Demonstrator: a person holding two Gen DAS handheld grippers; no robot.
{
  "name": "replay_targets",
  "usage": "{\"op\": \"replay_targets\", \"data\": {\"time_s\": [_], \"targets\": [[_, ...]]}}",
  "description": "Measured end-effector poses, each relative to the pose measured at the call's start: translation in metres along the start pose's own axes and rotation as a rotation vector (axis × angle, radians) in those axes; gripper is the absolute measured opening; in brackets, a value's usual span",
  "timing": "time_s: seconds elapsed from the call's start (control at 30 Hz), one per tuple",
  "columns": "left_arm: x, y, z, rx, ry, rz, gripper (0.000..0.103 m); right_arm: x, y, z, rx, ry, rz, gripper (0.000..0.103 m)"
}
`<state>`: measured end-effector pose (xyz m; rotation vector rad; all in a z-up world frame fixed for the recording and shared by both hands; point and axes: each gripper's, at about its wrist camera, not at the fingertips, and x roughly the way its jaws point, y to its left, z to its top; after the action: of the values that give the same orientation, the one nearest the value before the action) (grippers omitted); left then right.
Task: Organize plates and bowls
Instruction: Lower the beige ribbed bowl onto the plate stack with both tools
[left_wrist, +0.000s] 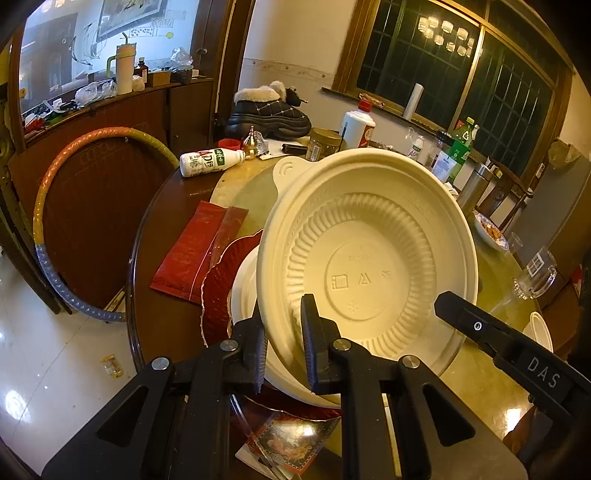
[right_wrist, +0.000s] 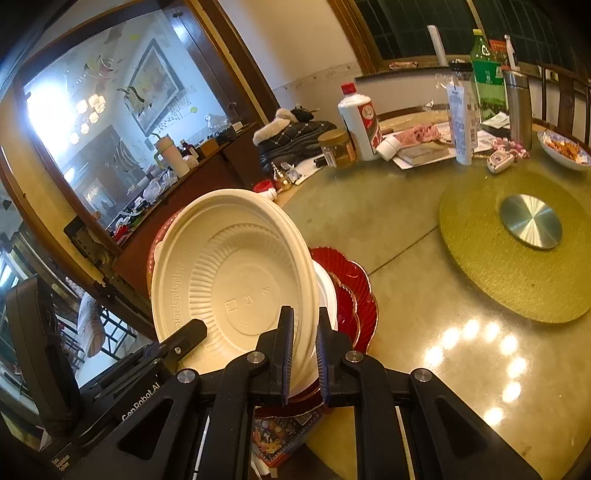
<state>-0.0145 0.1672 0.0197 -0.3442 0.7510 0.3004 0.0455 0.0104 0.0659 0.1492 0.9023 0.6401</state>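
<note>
Both grippers, left (left_wrist: 282, 343) and right (right_wrist: 304, 350), are clamped on the near rim of one cream plastic bowl (left_wrist: 369, 258), held tilted above the red plate (right_wrist: 354, 295) stack (light, thin, probably flexes), so rim grips look right.

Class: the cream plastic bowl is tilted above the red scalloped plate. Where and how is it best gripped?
Grip the cream plastic bowl by its thin flat rim, from the near lower edge, one finger inside and one outside. The left gripper and right gripper are already shut on it there. The ribbed wall is too wide and sloped to pinch. The red scalloped plate lies beneath.
</note>
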Motion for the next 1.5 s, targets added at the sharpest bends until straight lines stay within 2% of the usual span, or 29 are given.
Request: {"op": "replay_targets", "data": {"time_s": [0.63, 0.87, 1.5], "targets": [[0.008, 0.008, -0.002, -0.002, 0.033, 0.012, 0.014, 0.019, 0.0, -0.004, 0.007, 0.054, -0.003, 0.011], [0.008, 0.012, -0.001, -0.013, 0.056, -0.007, 0.014, 0.019, 0.001, -0.005, 0.003, 0.06, -0.006, 0.012], [0.014, 0.014, 0.006, 0.003, 0.093, -0.013, 0.014, 0.023, -0.003, -0.002, 0.042, 0.094, 0.033, 0.012]]}}
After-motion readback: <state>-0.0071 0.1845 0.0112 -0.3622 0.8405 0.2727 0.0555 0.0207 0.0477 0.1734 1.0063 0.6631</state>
